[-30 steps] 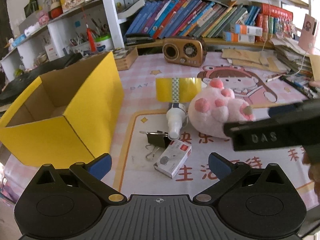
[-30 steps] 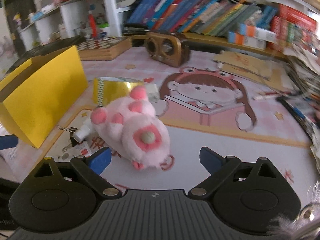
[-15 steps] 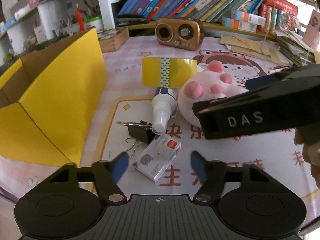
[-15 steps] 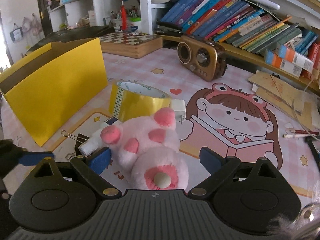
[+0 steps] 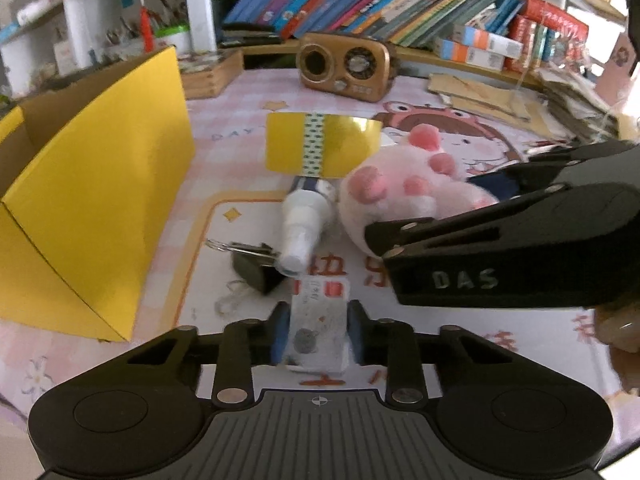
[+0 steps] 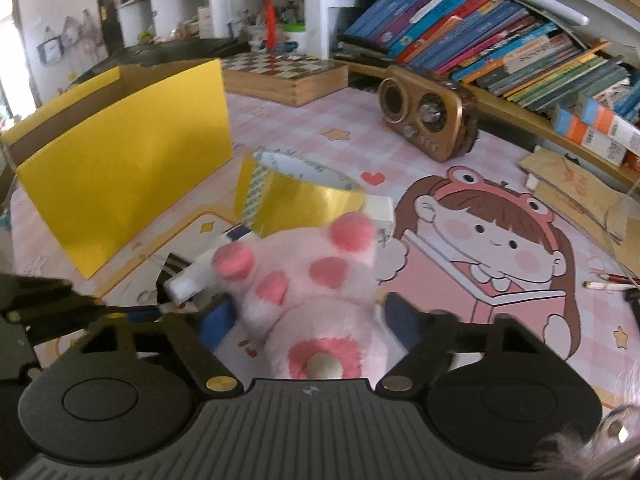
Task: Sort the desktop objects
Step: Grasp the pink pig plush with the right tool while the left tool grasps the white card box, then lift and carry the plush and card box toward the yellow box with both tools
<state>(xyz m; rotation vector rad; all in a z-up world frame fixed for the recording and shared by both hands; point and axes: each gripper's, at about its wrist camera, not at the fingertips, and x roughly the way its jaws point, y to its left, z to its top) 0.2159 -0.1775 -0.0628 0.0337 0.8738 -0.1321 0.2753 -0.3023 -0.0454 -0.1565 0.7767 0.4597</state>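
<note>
A small white box with a red label [image 5: 318, 304] lies on the pink desk mat [image 5: 240, 128]. My left gripper [image 5: 318, 332] straddles it, jaws closing, both blue pads against its sides. A pink plush paw [image 6: 304, 280] lies just to the right, also seen as the plush paw [image 5: 400, 188]. My right gripper [image 6: 308, 318] is around it, jaws closing, with the blue pads touching the fur on both sides. The right gripper's black body crosses the right of the left wrist view.
An open yellow cardboard box [image 5: 92, 200] stands at the left. A gold tape roll [image 5: 320, 148], a white spray bottle [image 5: 304, 224] and a black binder clip [image 5: 252, 268] lie beyond the white box. A wooden radio [image 5: 344, 66] and bookshelves stand behind; pens [image 6: 608, 280] lie at the right.
Both grippers have narrowed from wide open. The left one dropped forward until the white box came between its pads. The right one drew in around the plush paw.
</note>
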